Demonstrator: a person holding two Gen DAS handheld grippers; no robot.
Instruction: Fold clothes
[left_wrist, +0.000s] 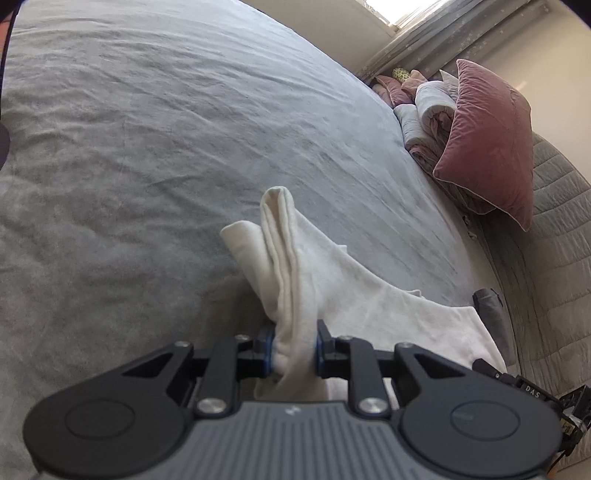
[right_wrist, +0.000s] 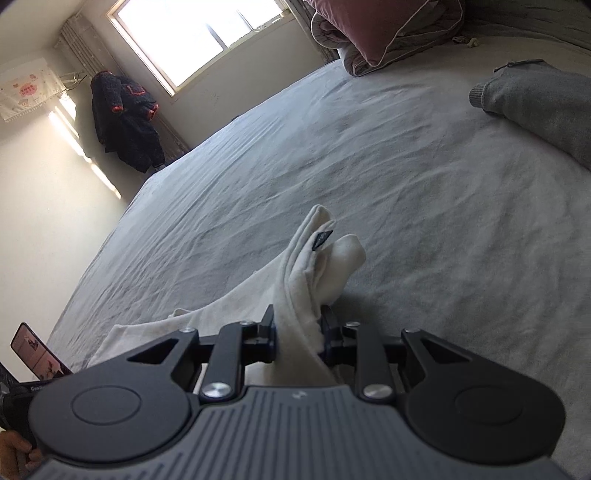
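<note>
White garment (left_wrist: 351, 295) pinched at both ends above a grey bed (left_wrist: 147, 147).
Left gripper (left_wrist: 293, 354) and right gripper (right_wrist: 297, 338) each clamp bunched cloth; its length stretches between them; the dark tag (right_wrist: 322, 239) is unreadable.

Both wrist views look down, close over the same bed (left_wrist: 147, 147).

You are working in a home bedroom.
A wide bed (left_wrist: 155, 122) under a wrinkled grey sheet fills both your views, with a pink cushion (left_wrist: 487, 147) and bundled quilts (left_wrist: 428, 114) piled at its far edge, a sunlit window (right_wrist: 199, 33) and dark clothes (right_wrist: 127, 122) hanging in the corner.
</note>
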